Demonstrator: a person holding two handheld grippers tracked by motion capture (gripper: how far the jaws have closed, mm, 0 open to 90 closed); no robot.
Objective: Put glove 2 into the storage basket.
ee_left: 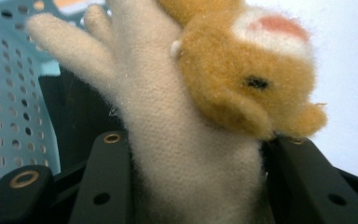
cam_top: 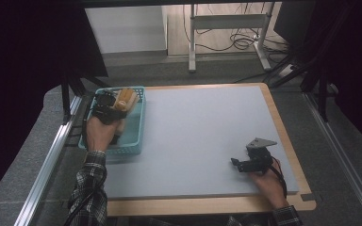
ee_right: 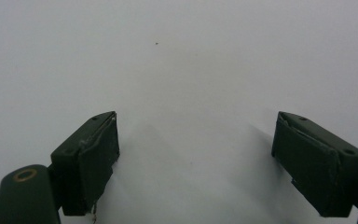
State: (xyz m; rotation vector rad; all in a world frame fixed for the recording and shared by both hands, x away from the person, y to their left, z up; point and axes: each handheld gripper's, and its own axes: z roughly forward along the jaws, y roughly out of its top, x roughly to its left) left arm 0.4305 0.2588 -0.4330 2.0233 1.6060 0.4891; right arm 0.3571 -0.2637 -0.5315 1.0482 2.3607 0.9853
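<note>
Now plush toy (ee_left: 191, 140) clamped between left fingers (ee_left: 107, 186), over basket (cam_top: 136, 136)

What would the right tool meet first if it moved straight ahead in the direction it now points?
Probably nothing soon. The right tool, open, points left across the bare grey table, and its own view looks free ahead. Much farther along stands the blue basket, though depth is unclear.

A plush toy (cam_top: 125, 98), tan-orange with a cream body and a pink-and-white patch by a small black eye, is clamped by its cream part between the left gripper (cam_top: 109, 104)'s jaws. It hangs over the far end of the pale blue perforated basket (cam_top: 135, 141), at the desk's far left corner.
</note>
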